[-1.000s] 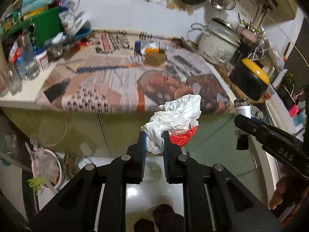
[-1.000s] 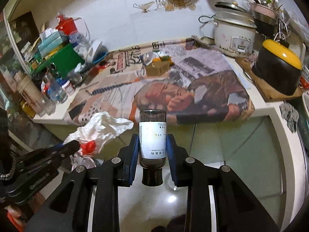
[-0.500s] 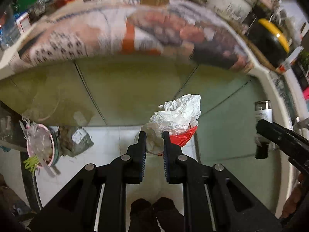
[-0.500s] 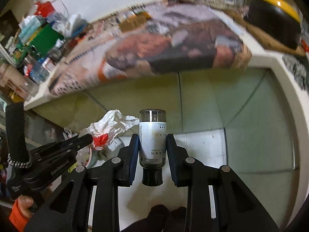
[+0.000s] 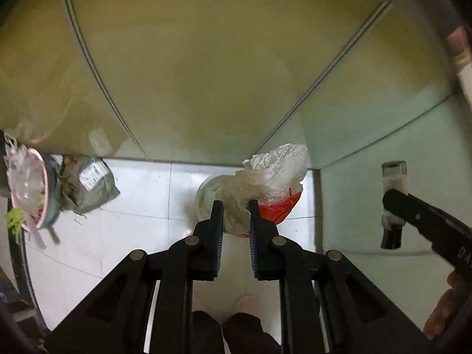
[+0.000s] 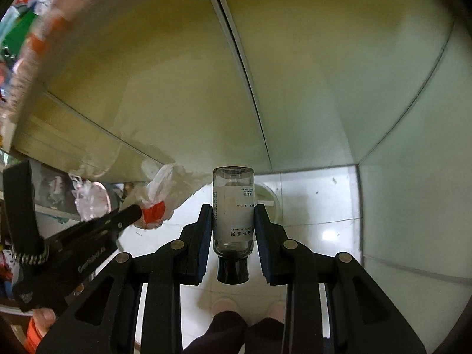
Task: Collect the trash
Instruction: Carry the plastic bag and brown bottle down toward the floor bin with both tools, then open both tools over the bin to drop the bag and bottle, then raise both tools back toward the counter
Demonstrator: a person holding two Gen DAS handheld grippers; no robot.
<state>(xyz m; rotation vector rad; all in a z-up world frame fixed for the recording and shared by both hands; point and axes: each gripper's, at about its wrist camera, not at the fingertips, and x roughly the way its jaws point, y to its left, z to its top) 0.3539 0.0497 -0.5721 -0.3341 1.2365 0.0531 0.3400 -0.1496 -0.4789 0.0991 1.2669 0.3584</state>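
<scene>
Green cabinet doors (image 5: 206, 73), glossy white tile floor (image 5: 141, 194).

Left gripper (image 5: 234, 206): a black frame of angular linkage arms with triangular cut-outs, joined by round brass-coloured screw heads (image 5: 191, 240). The fingers (image 5: 214, 236) are lined with dark blue ribbed pads on the faces turned toward each other. Bright metal rails are seen below the screw heads.

Right gripper (image 6: 233, 209): the same black build is seen, with four brass-coloured screw heads (image 6: 290, 244) and blue-padded fingers (image 6: 263, 236).

On the side of each gripper, as caught by the other camera, white lettering is printed, too blurred to be read. A black handle with a black-and-white braided cord (image 6: 29, 258) stands behind the lettering on the left gripper.

Dark trouser legs (image 5: 233, 333) and pale slippers (image 5: 246, 302) are worn.
</scene>
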